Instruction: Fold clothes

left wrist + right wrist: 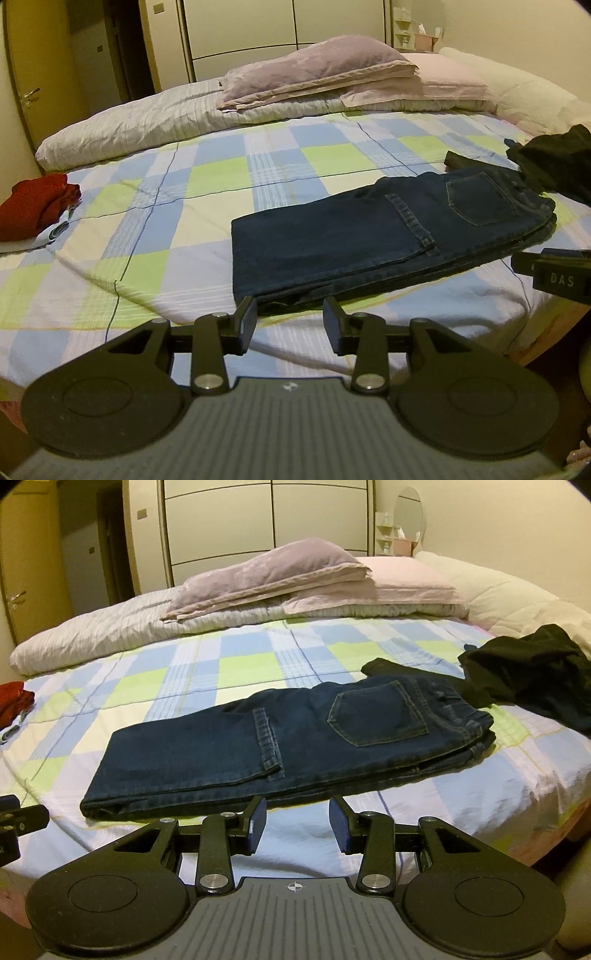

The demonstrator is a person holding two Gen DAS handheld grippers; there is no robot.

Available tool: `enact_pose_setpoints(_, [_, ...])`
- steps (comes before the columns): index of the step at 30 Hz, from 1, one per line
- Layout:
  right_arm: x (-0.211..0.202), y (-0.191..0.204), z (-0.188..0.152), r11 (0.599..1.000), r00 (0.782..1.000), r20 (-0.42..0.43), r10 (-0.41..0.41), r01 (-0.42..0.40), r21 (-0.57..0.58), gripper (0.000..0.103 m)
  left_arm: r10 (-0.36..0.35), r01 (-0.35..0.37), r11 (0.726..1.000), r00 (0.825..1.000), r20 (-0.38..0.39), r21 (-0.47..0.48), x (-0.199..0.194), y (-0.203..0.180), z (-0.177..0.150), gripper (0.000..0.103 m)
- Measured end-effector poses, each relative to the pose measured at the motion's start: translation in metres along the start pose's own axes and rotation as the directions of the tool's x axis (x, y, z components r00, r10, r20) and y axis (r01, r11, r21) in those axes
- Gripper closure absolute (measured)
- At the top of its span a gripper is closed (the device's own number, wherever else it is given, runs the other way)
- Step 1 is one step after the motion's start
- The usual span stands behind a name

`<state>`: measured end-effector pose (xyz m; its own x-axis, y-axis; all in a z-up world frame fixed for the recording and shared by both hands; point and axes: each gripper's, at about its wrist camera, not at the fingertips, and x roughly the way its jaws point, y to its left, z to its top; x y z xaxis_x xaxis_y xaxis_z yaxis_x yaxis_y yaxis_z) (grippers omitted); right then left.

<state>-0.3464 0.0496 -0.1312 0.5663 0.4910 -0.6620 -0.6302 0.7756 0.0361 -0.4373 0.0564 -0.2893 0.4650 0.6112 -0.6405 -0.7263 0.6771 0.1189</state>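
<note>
Dark blue jeans (pixel 369 240) (pixel 258 749) lie folded on the checked bedspread (pixel 166 206) (pixel 207 664), back pocket up, waistband to the right. My left gripper (pixel 290 321) hangs open just short of the jeans' near folded edge, nothing between its fingers. My right gripper (pixel 297 819) is open too, above the bed's front edge, close to the jeans' near side, holding nothing. A crumpled black garment (pixel 554 166) (pixel 528 679) lies right of the jeans, touching the waistband.
Folded red clothing (pixel 37 206) (pixel 13 701) sits at the bed's left edge. A striped duvet (pixel 147 122) with lilac folded bedding (pixel 321 70) (pixel 269 572) runs across the far side. White pillows (pixel 498 594) lie far right. Wardrobe doors stand behind.
</note>
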Motion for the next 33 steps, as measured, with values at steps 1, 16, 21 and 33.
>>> enact_pose_setpoints(1, [0.0,-0.001,0.0,1.0,1.0,-0.001,0.0,0.0,0.002,0.062,0.0,0.0,1.0,1.0,-0.002,0.004,0.001,-0.001,0.0,0.068])
enact_pose_setpoints(16, [0.013,-0.018,0.002,0.999,1.0,-0.029,-0.005,0.006,0.033,0.061,-0.024,0.025,0.999,1.0,-0.02,0.033,0.012,-0.012,0.007,0.065])
enact_pose_setpoints(21, [0.022,-0.019,0.003,0.999,0.999,-0.042,-0.002,0.003,0.035,0.061,-0.024,0.024,0.999,0.999,-0.032,0.028,0.019,-0.012,0.011,0.065])
enact_pose_setpoints(33, [0.045,-0.028,0.007,0.999,0.997,-0.073,-0.015,0.019,0.046,0.061,-0.037,0.041,0.998,0.996,-0.075,0.046,0.043,-0.019,0.019,0.065])
